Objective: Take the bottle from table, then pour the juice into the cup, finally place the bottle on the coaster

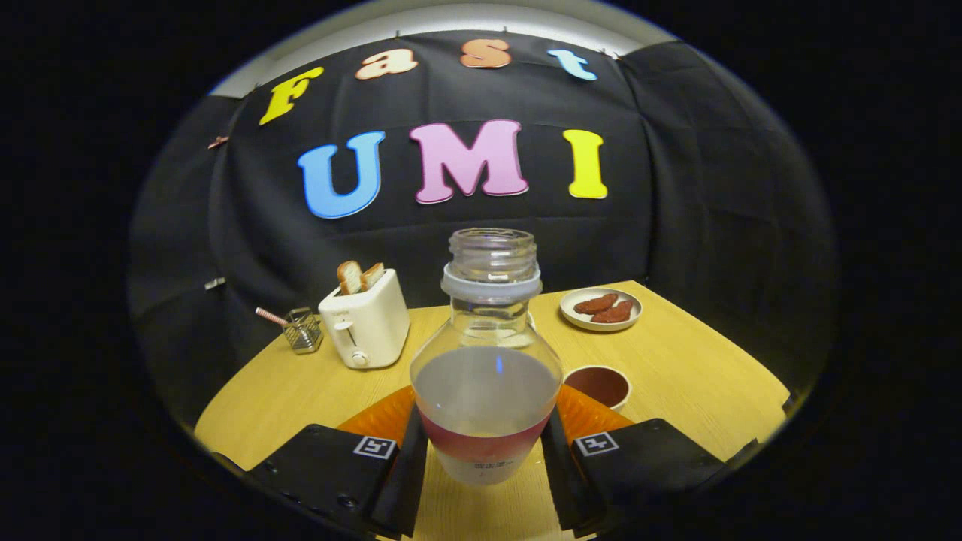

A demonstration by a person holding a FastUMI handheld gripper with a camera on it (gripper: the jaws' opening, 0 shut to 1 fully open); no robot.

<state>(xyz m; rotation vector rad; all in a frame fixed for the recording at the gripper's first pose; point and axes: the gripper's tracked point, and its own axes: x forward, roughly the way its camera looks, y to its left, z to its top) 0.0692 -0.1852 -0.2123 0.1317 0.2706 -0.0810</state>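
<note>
In the gripper view the uncapped bottle (486, 361) stands upright between the jaws of the gripper (485, 458), which flank its lower body and look to be grasping it at the label band, though true pressure from both sides cannot be told for sure. It is clear plastic, roughly half full of cloudy juice, so I judge it fairly heavy, smooth and a little squashy; that low hold below the liquid line seems soundest. The cup (599, 385) sits just beyond the right finger on the surface (676, 361), with an orange coaster (383, 415) behind the bottle, while the toaster (366, 324) and plate (601, 308) stand farther back, leaving room to tip rightward.
</note>
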